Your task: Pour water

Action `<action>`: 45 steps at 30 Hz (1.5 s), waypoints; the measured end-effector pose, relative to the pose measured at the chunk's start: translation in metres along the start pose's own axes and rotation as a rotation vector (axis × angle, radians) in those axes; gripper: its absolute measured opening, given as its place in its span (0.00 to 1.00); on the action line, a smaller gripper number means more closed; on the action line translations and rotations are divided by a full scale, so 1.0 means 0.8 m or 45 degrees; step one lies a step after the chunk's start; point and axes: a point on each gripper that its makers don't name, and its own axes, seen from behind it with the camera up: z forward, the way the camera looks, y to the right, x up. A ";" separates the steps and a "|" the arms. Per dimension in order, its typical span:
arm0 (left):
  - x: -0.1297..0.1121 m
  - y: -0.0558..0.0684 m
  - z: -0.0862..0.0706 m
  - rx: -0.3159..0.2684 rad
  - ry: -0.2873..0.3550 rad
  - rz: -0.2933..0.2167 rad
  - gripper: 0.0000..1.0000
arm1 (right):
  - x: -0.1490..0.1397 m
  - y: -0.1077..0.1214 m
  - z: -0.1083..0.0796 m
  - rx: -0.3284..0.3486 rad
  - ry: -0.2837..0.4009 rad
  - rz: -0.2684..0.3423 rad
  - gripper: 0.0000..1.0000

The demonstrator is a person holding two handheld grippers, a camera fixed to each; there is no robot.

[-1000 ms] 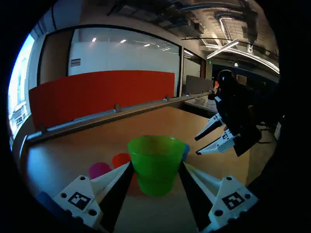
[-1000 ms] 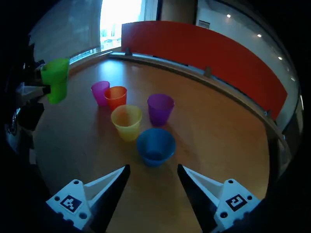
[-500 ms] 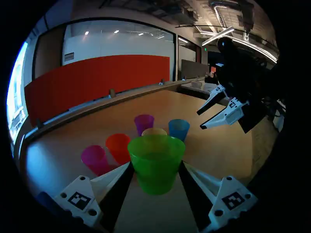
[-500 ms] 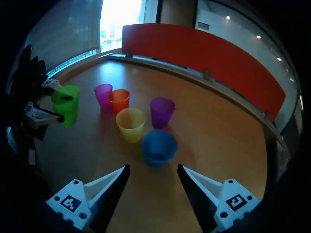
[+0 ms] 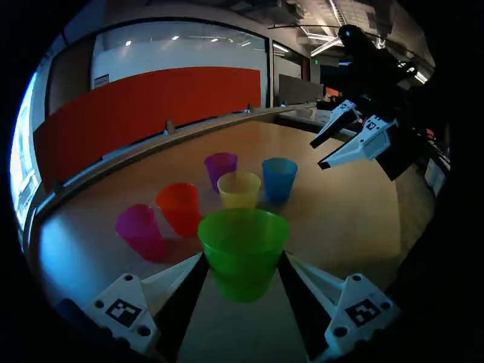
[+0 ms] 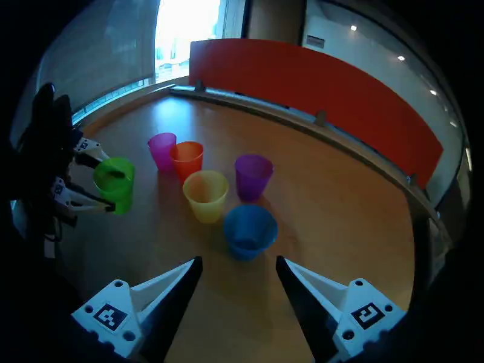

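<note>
My left gripper (image 5: 243, 266) is shut on a green cup (image 5: 243, 248), held upright just above the wooden table (image 5: 339, 212). In the right gripper view the green cup (image 6: 115, 183) sits between the left gripper's fingers (image 6: 85, 199) at the left. Beyond it stand a pink cup (image 5: 140, 230), an orange cup (image 5: 179, 207), a yellow cup (image 5: 239, 189), a purple cup (image 5: 221, 169) and a blue cup (image 5: 279, 179). My right gripper (image 6: 237, 272) is open, hovering short of the blue cup (image 6: 249, 231); it also hangs at the upper right (image 5: 330, 148) in the left gripper view.
A red partition (image 6: 314, 91) with a rail runs along the table's far edge. A bright window (image 6: 184, 36) lies beyond the left corner. Bare tabletop (image 6: 357, 218) stretches to the right of the cups.
The left gripper has lowered and tipped downward with the green cup, coming nearer the table and the cup cluster. The right gripper has barely moved.
</note>
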 end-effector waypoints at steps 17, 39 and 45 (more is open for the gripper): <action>-0.035 0.002 0.031 -0.023 -0.094 0.044 0.79 | 0.005 -0.007 0.000 0.004 0.014 0.015 0.94; -0.053 -0.004 0.039 -0.019 -0.154 0.038 0.80 | 0.011 -0.006 0.004 0.004 0.024 0.025 0.94; -0.060 -0.010 0.038 0.006 -0.186 0.043 0.80 | 0.012 -0.006 0.005 0.005 0.028 0.023 0.94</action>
